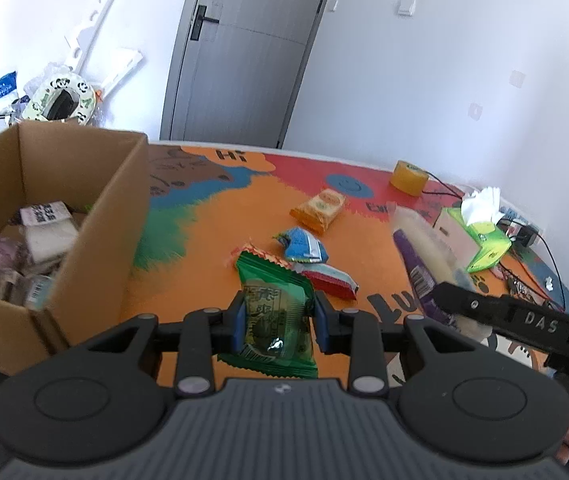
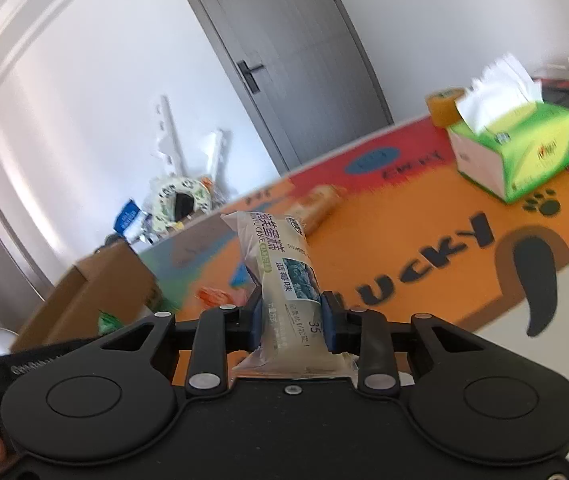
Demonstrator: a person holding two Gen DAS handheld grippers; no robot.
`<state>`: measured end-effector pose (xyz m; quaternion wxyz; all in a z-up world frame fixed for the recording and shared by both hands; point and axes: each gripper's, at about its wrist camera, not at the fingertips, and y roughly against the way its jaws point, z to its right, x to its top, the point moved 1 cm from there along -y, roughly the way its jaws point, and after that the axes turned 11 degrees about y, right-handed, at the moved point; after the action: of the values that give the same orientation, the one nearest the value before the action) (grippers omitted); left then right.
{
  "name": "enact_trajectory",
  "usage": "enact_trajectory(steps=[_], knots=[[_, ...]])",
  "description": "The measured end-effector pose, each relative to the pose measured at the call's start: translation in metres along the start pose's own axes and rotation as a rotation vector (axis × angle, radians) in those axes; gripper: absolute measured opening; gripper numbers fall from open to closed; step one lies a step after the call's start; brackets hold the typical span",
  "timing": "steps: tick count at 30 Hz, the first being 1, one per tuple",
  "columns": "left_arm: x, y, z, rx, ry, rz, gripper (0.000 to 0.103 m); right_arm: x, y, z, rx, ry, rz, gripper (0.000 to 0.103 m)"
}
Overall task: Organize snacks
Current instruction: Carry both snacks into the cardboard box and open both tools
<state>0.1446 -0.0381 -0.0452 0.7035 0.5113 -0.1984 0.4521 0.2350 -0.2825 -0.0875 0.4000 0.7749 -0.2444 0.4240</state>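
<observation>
Only the left wrist view looks into the cardboard box (image 1: 84,216), with wrapped snacks inside, and shows 3 loose packets on the mat (image 1: 212,240): orange packet (image 1: 318,209), blue packet (image 1: 302,245), red packet (image 1: 330,278). Left gripper (image 1: 278,320) clamps a green snack packet (image 1: 274,312) between its pads, right of the box. Right wrist view shows the label: right gripper (image 2: 292,322) grips a pale cake packet (image 2: 280,276), upright, above the mat. Tissue box (image 2: 516,148) and tape roll (image 2: 444,106) sit far right.
</observation>
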Motion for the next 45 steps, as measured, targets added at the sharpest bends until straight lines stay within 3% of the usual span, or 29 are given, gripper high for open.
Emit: enact_trajectory(steps=[28, 45], knots=[[0.061, 0.072, -0.052, 0.012, 0.061, 0.195, 0.032, 0.049, -0.007, -0.091, 0.113, 0.125, 0.083, 0.028], [0.087, 0.082, -0.100, 0.098, 0.113, 0.244, 0.032, 0.060, -0.035, -0.145, 0.201, 0.185, 0.073, 0.028]])
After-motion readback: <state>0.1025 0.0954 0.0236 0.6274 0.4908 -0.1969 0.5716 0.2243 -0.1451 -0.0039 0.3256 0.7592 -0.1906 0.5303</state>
